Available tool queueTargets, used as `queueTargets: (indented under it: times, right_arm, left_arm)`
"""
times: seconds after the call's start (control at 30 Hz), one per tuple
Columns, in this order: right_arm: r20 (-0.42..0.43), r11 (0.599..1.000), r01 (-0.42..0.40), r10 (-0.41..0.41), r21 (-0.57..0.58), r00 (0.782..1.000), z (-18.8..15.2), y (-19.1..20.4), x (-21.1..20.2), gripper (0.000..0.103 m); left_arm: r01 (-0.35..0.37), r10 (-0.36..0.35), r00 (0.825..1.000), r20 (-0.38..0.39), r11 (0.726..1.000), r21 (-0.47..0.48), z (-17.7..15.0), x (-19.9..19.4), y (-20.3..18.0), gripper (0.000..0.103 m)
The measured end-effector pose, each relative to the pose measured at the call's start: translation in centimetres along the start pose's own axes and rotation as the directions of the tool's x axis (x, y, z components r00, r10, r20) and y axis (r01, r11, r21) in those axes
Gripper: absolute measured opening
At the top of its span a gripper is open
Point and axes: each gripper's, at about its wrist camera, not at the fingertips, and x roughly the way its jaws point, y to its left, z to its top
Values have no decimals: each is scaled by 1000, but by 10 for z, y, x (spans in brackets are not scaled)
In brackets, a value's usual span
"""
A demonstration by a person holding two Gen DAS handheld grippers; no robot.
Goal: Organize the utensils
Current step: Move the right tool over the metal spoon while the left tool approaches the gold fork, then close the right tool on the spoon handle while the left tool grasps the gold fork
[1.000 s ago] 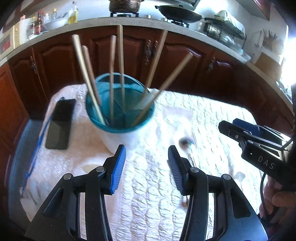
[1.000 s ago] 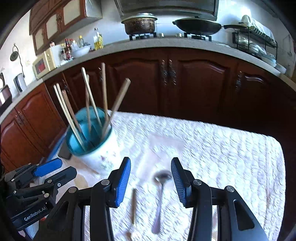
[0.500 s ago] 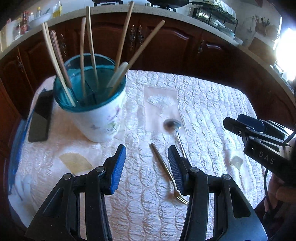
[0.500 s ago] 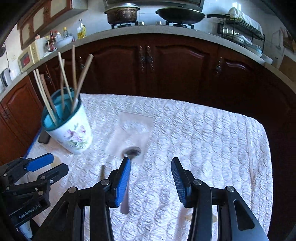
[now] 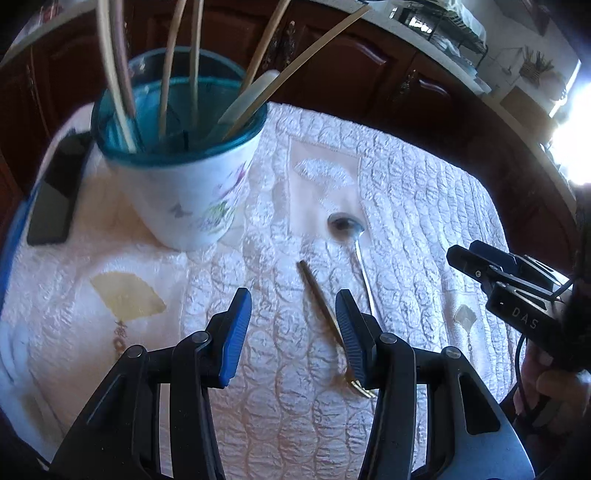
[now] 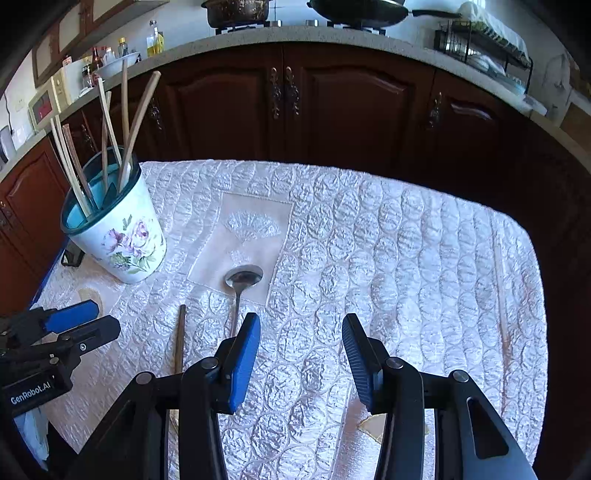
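A floral white holder with a teal rim (image 5: 192,195) (image 6: 122,240) stands at the table's left and holds several wooden sticks. A silver spoon (image 5: 351,240) (image 6: 242,284) and a gold fork (image 5: 321,299) (image 6: 180,336) lie flat on the white quilted cloth (image 5: 424,206) (image 6: 406,258), side by side. My left gripper (image 5: 291,328) is open and empty above the cloth, its right finger over the fork's lower part. It also shows in the right wrist view (image 6: 86,321). My right gripper (image 6: 299,354) is open and empty, just right of the spoon's handle; it also shows in the left wrist view (image 5: 469,254).
A black phone (image 5: 55,199) lies left of the holder near the table's left edge. Dark wooden cabinets (image 6: 295,110) and a counter with a pot (image 6: 236,13) and a pan (image 6: 358,11) stand beyond the table's far edge.
Both grippers have drawn back from the holder and dropped toward the cloth. The spoon and fork have come into the left wrist view. Both grippers stay open.
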Motion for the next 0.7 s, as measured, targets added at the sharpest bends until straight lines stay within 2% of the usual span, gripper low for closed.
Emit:
queueTargets:
  times: [0.17, 0.33, 0.53, 0.63, 0.7]
  right_arm:
    - [-36, 998, -63, 63, 13, 997, -3, -5, 15, 44]
    - [-75, 987, -151, 155, 53, 985, 0, -5, 36, 44]
    - [-110, 973, -217, 225, 82, 968, 15, -3, 62, 44]
    - [-122, 961, -254, 267, 111, 956, 24, -4, 75, 44]
    - [-130, 948, -284, 302, 141, 944, 30, -5, 86, 43]
  left_arm:
    - [50, -51, 997, -58, 999, -15, -3, 14, 6, 47]
    - [78, -79, 994, -78, 997, -21, 2, 27, 0, 47]
    - [73, -72, 991, -111, 997, 1, 12, 50, -11, 46]
    - [61, -58, 990, -128, 998, 14, 14, 62, -13, 37]
    - [54, -51, 989, -138, 998, 18, 16, 69, -14, 36]
